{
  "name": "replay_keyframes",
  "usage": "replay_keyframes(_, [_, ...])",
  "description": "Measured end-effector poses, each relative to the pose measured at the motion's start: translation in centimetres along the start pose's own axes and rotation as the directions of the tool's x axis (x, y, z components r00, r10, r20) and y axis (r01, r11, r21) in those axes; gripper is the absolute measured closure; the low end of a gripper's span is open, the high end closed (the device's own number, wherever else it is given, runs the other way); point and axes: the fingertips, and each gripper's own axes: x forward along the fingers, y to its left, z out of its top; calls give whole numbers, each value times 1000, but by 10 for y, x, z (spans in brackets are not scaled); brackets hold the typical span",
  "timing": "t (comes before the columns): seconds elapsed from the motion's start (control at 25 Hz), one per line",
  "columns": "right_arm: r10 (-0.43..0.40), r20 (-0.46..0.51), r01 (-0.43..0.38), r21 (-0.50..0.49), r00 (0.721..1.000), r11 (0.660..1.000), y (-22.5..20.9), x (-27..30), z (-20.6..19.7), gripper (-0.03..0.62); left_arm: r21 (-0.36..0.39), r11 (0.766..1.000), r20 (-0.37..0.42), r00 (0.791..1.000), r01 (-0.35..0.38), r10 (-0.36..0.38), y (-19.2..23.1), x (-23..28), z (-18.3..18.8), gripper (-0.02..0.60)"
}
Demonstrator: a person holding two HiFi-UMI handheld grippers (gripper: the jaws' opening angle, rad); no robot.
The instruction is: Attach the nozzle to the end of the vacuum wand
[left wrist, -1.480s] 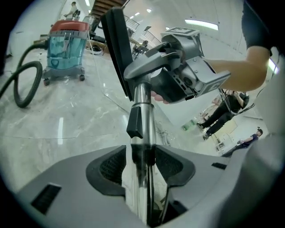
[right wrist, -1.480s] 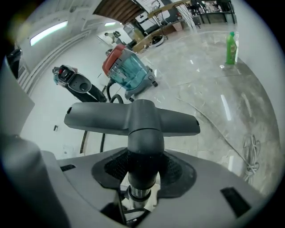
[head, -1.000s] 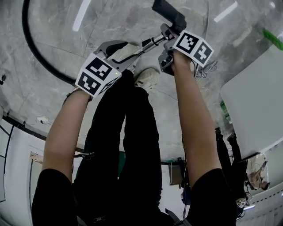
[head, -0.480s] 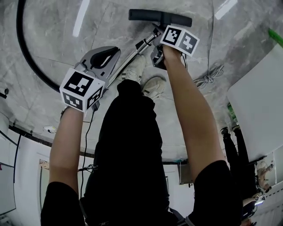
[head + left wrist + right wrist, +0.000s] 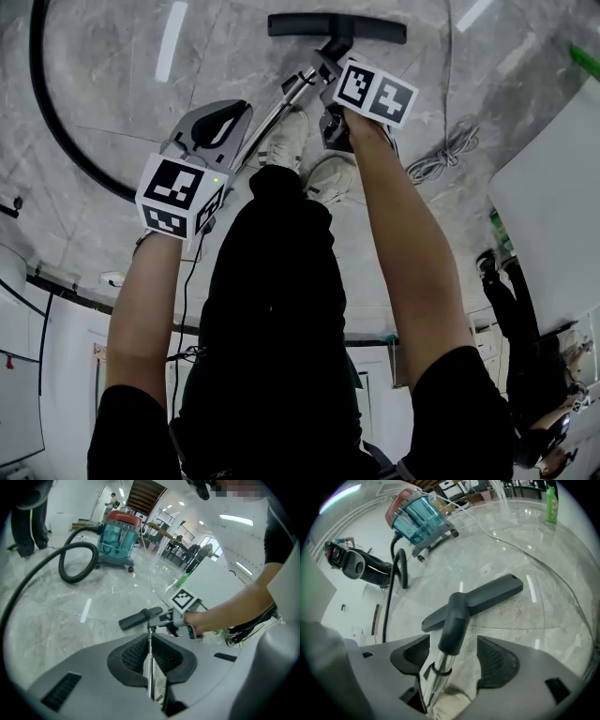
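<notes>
Pose: both forearms reach down, grippers angled steeply floorward | left gripper [image 5: 151, 660]: jaws clamped on vacuum wand [image 5: 278, 104]; right gripper [image 5: 454, 658]: jaws just opened wide, wand between them, ungripped | nozzle [image 5: 474, 599]: on wand's end, near floor

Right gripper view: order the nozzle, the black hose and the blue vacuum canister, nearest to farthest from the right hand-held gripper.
1. Nozzle, straight ahead of the right hand-held gripper, on the wand.
2. Black hose, to the left, in the middle distance.
3. Blue vacuum canister, far upper left.
</notes>
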Motion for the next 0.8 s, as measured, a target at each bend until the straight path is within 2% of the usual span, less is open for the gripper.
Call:
replay_keyframes(0.08, [-14, 22, 15, -54, 1000, 998, 7, -40, -1, 290, 12, 997, 24, 997, -72, 72, 0, -5, 15, 569])
replay_keyframes(0.12, [-40, 56, 46, -97, 998, 994, 9, -62, 2, 350, 14, 995, 34, 995, -96, 95, -2, -7, 24, 569])
replay_keyframes(0.16, [-68, 96, 82, -140, 993, 987, 11, -83, 6, 555, 16, 994, 45, 993, -109, 108, -6, -10, 32, 569])
replay_keyframes(0.2, [-80, 133, 103, -175, 988, 979, 15, -102, 10, 579, 21, 993, 57, 992, -116, 115, -13, -12, 41, 569])
replay_keyframes(0.32, [-64, 235, 118, -223, 970, 968, 32, -156, 26, 580, 47, 991, 82, 989, -125, 121, -38, -19, 69, 569])
replay_keyframes(0.44, [-59, 353, 153, -244, 934, 958, 50, -220, 50, 580, 52, 990, 94, 987, -135, 129, -71, -31, 93, 569])
replay_keyframes(0.52, [-50, 435, 164, -229, 899, 960, 63, -271, 67, 580, 62, 989, 108, 986, -131, 123, -98, -45, 110, 569])
replay_keyframes(0.64, [-20, 566, 179, -227, 824, 957, 86, -353, 91, 580, 120, 984, 151, 982, -131, 113, -137, -72, 149, 570])
replay_keyframes(0.68, [-7, 589, 179, -234, 808, 956, 94, -382, 93, 580, 124, 983, 159, 981, -133, 113, -154, -85, 161, 571])
replay_keyframes(0.8, [4, 623, 176, -227, 782, 958, 111, -469, 86, 580, 144, 981, 178, 979, -127, 101, -217, -131, 205, 571])
